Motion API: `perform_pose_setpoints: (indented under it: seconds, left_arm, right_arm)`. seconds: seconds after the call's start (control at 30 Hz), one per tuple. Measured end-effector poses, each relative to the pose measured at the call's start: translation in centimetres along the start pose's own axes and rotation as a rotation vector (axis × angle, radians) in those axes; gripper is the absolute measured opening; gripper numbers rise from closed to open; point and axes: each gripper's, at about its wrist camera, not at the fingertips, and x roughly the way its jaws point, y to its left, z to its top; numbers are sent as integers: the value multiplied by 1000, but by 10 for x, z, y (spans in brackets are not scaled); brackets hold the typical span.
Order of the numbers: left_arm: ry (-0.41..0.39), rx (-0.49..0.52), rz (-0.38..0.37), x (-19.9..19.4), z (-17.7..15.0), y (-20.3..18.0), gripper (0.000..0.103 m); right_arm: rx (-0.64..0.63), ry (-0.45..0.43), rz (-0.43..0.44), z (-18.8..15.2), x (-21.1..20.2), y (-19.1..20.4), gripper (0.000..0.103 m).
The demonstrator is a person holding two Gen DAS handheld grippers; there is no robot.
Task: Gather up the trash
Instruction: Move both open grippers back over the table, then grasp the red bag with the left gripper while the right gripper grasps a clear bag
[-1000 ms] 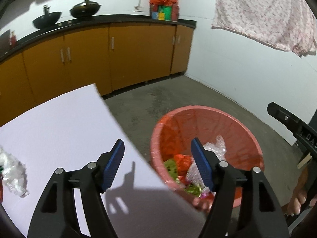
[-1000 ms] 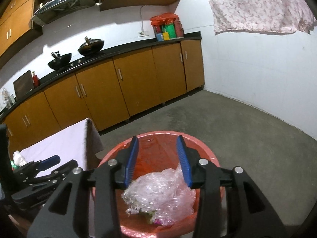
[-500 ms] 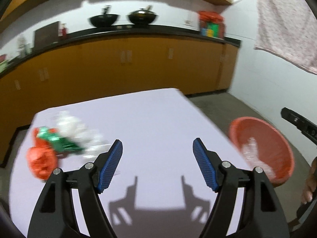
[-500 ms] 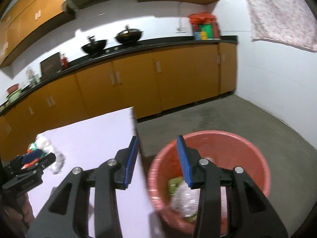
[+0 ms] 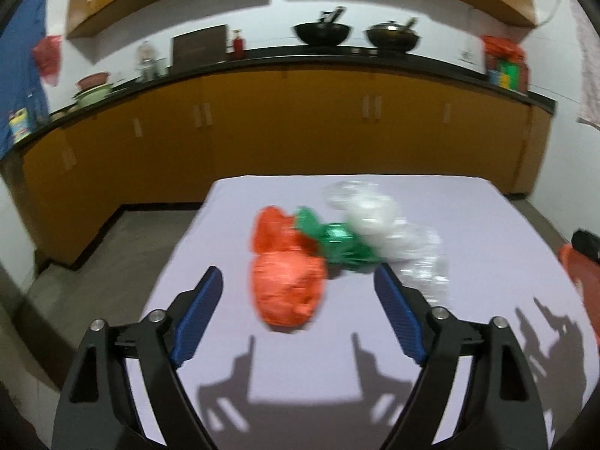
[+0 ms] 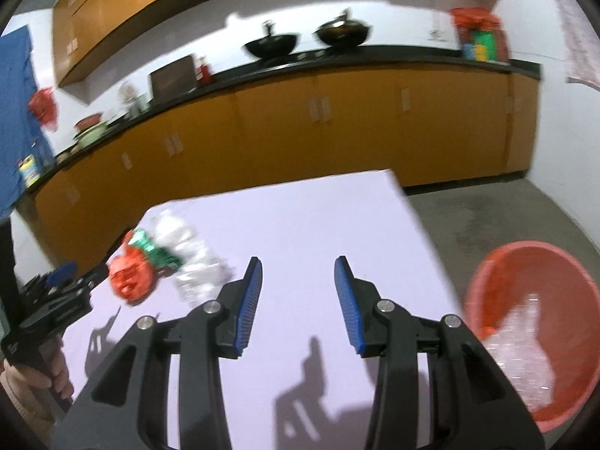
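A pile of trash lies on the white table [image 5: 468,300]: an orange crumpled bag [image 5: 287,287], a green wrapper [image 5: 337,243] and clear plastic [image 5: 397,236]. My left gripper [image 5: 298,281] is open and empty, with the orange bag just ahead between its jaws. My right gripper [image 6: 298,264] is open and empty above the table's middle. The same pile, with its orange bag [image 6: 131,279], shows at the left of the right wrist view. The red bin [image 6: 562,262] stands on the floor to the right and holds clear plastic [image 6: 525,341].
Orange kitchen cabinets [image 5: 300,127] with a black counter run along the back wall, with woks [image 5: 322,32] on top. Grey concrete floor [image 6: 506,217] lies between table and bin. The left gripper and the hand holding it [image 6: 48,307] show at the far left.
Both grippers swung left from over the red bin to the table. The clear plastic the right gripper hung over now lies in the bin. The left gripper now faces the trash pile.
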Motion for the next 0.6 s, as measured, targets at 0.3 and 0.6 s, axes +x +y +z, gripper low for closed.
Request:
perform_pose_setpoints:
  seconds: [0.3,0.6]
  left_arm:
    - [40,21,40,35,-1,19,95]
    - [140,29,44,73,-3,22,92]
  right_arm:
    - [-26,126,133,-12,64,62,47]
    - [-10,171,129,-21,88,60,47]
